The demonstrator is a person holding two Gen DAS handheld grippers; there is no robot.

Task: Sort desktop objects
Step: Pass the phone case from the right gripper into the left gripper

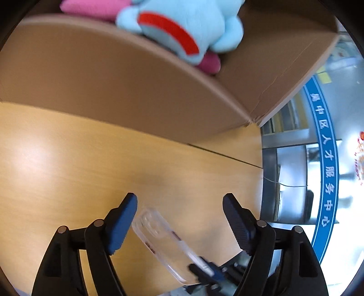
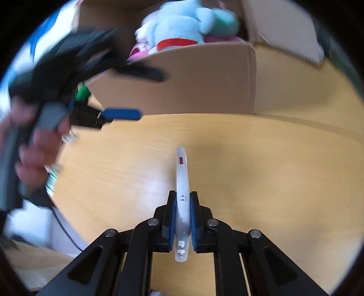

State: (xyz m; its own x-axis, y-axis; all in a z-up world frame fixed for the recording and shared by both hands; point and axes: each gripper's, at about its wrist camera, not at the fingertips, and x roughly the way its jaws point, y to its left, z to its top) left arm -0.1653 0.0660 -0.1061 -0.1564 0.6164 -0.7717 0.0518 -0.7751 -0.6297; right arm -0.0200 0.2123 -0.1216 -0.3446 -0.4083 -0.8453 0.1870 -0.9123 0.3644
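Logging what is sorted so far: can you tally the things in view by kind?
Cardboard box: 1
Blue plush toy: 1
Pink plush items: number unclear, partly hidden
Clear phone case, held edge-on by the right gripper: 1
Total countable: 3

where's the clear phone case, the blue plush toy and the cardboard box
clear phone case (image 1: 159,241), left wrist view, on its flat transparent back
blue plush toy (image 1: 188,25), left wrist view, on its light blue body
cardboard box (image 2: 193,79), right wrist view, on its front wall
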